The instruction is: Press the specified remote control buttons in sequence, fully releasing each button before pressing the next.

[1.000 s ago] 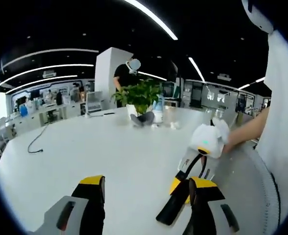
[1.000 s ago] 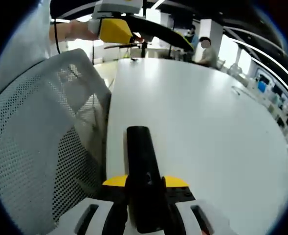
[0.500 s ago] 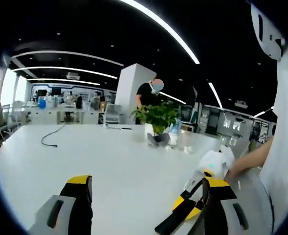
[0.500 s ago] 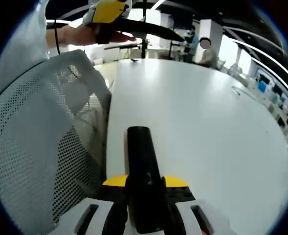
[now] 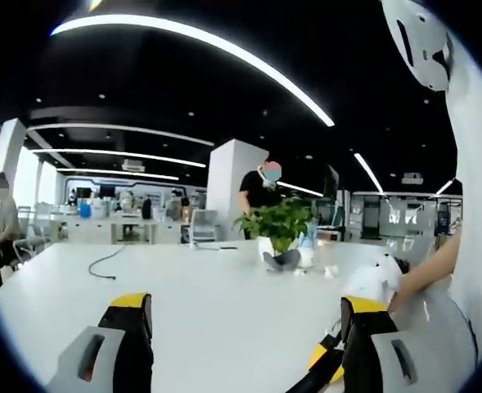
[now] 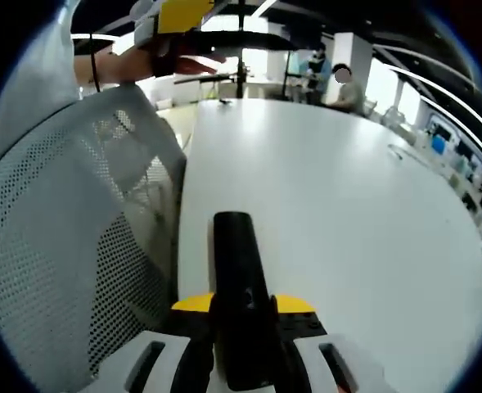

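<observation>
Here, in the left gripper view, the left gripper (image 5: 245, 344) rises from the bottom with its two black, yellow-tipped jaws standing wide apart and nothing between them. It is held above a large white tabletop (image 5: 216, 295) and looks out across it. Toward the far edge of the tabletop sits a potted plant (image 5: 280, 229) with a few small items beside it, and a dark cable (image 5: 105, 264) lies near the far left corner. A person stands behind the plant, and another sits at the far left. At the lower right, partly behind the jaw on that side, the right gripper (image 5: 326, 368) shows as a yellow and black shape, with a forearm reaching toward it.

In the right gripper view, the right gripper (image 6: 242, 327) is closed on a black remote control (image 6: 239, 282). The remote points forward from between the jaws, above the near edge of the tabletop (image 6: 347, 205); I cannot tell whether its far end touches the surface. Its buttons are too dark to make out. A white mesh chair back (image 6: 69, 237) fills the left side. At the top left, a hand (image 6: 163, 61) carries the left gripper, high and well apart from the remote.

The likely trouble from here is aim. The open gripper must come down onto small buttons that are hard to see, so a jaw tip could land on the wrong button or on two together. A hard push could also twist the remote in its grip.
</observation>
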### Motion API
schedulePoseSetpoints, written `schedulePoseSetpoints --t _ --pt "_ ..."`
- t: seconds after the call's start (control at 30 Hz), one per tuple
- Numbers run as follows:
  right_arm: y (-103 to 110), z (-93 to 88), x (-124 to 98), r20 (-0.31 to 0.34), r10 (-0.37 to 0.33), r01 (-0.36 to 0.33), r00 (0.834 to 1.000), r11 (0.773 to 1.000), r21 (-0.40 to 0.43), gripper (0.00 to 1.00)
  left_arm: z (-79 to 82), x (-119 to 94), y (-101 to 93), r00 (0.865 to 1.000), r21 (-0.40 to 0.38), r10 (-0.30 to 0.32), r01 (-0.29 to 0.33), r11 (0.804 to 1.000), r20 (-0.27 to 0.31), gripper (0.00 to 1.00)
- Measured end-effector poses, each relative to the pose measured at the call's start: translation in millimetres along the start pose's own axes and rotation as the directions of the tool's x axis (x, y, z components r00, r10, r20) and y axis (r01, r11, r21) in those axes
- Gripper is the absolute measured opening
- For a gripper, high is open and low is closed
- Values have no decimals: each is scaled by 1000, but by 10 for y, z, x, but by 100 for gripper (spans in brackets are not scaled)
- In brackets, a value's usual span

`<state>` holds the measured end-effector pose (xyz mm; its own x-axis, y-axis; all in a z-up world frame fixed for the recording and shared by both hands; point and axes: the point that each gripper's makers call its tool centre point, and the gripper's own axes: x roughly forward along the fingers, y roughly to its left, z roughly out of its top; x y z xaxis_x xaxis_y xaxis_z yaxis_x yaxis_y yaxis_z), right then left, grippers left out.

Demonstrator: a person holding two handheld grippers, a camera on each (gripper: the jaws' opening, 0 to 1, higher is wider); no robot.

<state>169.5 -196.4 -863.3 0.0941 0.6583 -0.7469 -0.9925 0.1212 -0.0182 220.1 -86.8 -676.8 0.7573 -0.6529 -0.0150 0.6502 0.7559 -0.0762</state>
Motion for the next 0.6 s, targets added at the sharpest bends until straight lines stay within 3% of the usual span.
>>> schedulePoseSetpoints --t 0.27,0.5,0.6 --pt "2 2 2 2 -4 4 1000 1000 1 23 -109 -152 132 999 -69 37 -35 997 26 100" --pt "9 8 8 1 -7 7 1000 1000 -3 22 -146 -166 200 999 12 54 -54 998 4 98" --pt "10 11 8 3 -8 8 1000 1000 -2 22 -99 -128 39 999 6 53 -53 999 -10 94"
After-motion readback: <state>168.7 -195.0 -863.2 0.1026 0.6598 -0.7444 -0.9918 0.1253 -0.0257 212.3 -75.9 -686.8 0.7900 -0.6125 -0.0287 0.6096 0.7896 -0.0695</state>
